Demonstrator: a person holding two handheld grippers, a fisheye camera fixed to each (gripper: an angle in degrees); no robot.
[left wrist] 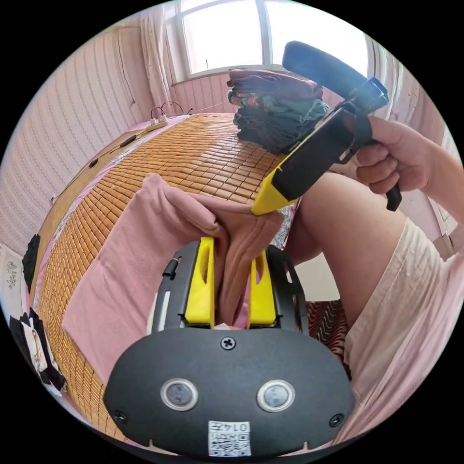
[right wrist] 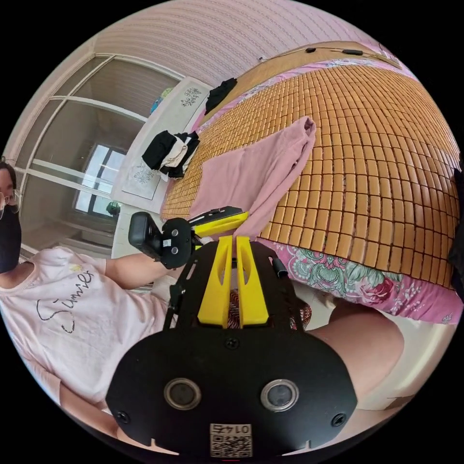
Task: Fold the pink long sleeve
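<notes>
The pink long sleeve [left wrist: 130,261] lies partly spread on a bamboo mat [left wrist: 193,154], and its near edge is gathered up towards the bed's side. My left gripper [left wrist: 233,246] is shut on a bunched fold of that edge, with pink cloth filling the gap between the yellow jaws. A hand holds my right gripper [left wrist: 261,208], which comes in from the upper right and pinches the same edge close by. In the right gripper view the pink long sleeve [right wrist: 251,174] hangs down to my right gripper [right wrist: 235,239], whose jaws stand almost together on its corner. My left gripper [right wrist: 237,217] is just beside it.
A stack of folded clothes [left wrist: 275,111] stands at the mat's far side under a window. A power strip [left wrist: 157,123] lies at the back. Dark and white clothes [right wrist: 171,150] rest on a white cabinet. A flowered sheet [right wrist: 348,275] hangs over the bed's edge. The person's leg [left wrist: 348,232] is close by.
</notes>
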